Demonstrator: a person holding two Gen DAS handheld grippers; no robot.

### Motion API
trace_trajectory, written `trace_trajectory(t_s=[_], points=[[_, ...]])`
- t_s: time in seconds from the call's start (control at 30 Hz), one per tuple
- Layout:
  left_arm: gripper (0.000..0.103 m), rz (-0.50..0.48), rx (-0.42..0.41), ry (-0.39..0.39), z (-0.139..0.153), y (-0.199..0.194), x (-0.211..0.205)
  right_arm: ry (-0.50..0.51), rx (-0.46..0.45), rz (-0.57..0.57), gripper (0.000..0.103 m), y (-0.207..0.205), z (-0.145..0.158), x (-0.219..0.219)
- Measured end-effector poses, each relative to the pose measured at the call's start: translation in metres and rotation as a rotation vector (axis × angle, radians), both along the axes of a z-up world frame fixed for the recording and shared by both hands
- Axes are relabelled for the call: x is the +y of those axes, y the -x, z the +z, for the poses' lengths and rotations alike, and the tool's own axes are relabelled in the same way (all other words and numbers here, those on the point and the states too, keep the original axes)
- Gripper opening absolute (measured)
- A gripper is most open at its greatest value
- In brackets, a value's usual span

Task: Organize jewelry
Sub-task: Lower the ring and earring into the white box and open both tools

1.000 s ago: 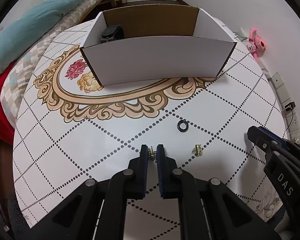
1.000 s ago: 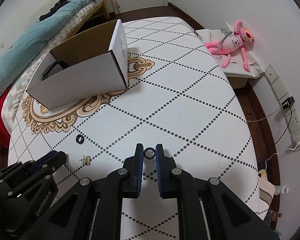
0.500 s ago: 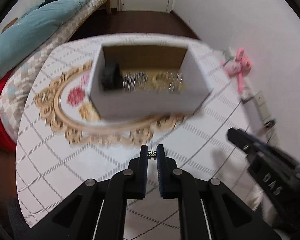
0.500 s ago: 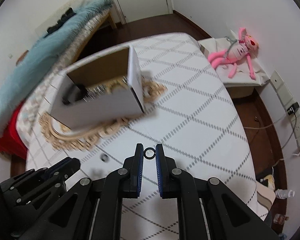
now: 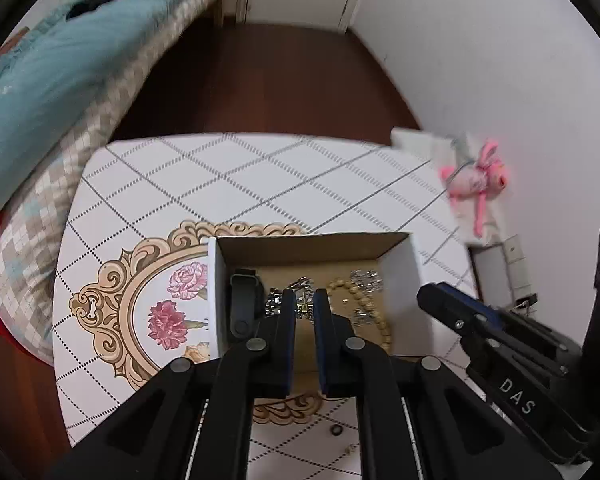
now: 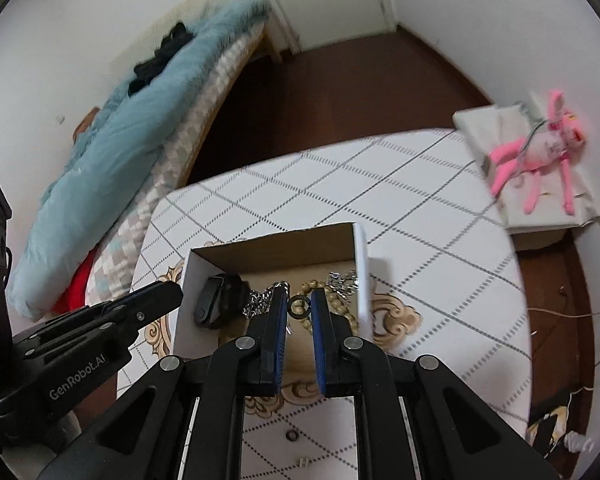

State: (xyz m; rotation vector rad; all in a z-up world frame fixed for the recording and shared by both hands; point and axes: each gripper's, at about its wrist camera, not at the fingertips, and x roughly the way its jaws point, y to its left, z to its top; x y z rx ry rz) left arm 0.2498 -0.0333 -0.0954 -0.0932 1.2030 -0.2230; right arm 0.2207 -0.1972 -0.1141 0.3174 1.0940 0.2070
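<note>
An open white cardboard box (image 5: 414,268) (image 6: 362,268) stands on the patterned table. It holds a black band (image 5: 242,300) (image 6: 214,306), silver chains (image 5: 366,280) (image 6: 260,300) and a beaded bracelet (image 5: 374,320). My left gripper (image 5: 304,306) is shut on a small gold earring (image 5: 304,308) and hangs over the box. My right gripper (image 6: 299,307) is shut on a black ring (image 6: 299,307), also over the box. A second black ring (image 5: 335,431) (image 6: 291,435) and a gold earring (image 5: 350,448) (image 6: 302,461) lie on the table below the grippers.
The table (image 5: 260,176) (image 6: 440,264) has a dotted diamond pattern and a floral scroll design (image 5: 168,304). A bed with a teal blanket (image 6: 120,160) stands at the left. A pink plush toy (image 6: 540,152) lies on a white stand at the right.
Both grippers have lifted off the table with their pieces and moved forward over the open box. The second ring and earring stay on the table behind.
</note>
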Motion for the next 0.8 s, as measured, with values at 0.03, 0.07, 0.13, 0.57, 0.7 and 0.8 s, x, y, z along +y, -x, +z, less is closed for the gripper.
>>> trace_trajectory(t_s=[0.03,0.07,0.13,0.57,0.7,0.8], points=[[0.008,0.008,0.029,-0.015,-0.004,-0.005,0.0,0.002,0.019,0.006,0.013,-0.008,-0.005,0.0],[0.008,0.009,0.043,-0.019,-0.007,-0.008,0.002,0.002,0.051,0.028,0.013,-0.016,-0.011,0.002],[0.011,0.012,0.064,-0.031,-0.011,-0.014,0.002,-0.001,0.1,0.042,0.013,-0.029,-0.02,0.001],[0.094,0.098,-0.025,-0.17,0.0,-0.015,0.02,0.166,0.132,0.072,0.064,-0.046,-0.012,0.0],[0.103,0.102,-0.054,-0.207,-0.002,-0.006,0.023,0.296,0.129,0.062,0.1,-0.036,-0.013,0.005],[0.103,0.11,-0.059,-0.221,-0.003,0.0,0.025,0.349,0.126,0.059,0.1,-0.029,-0.016,0.006]])
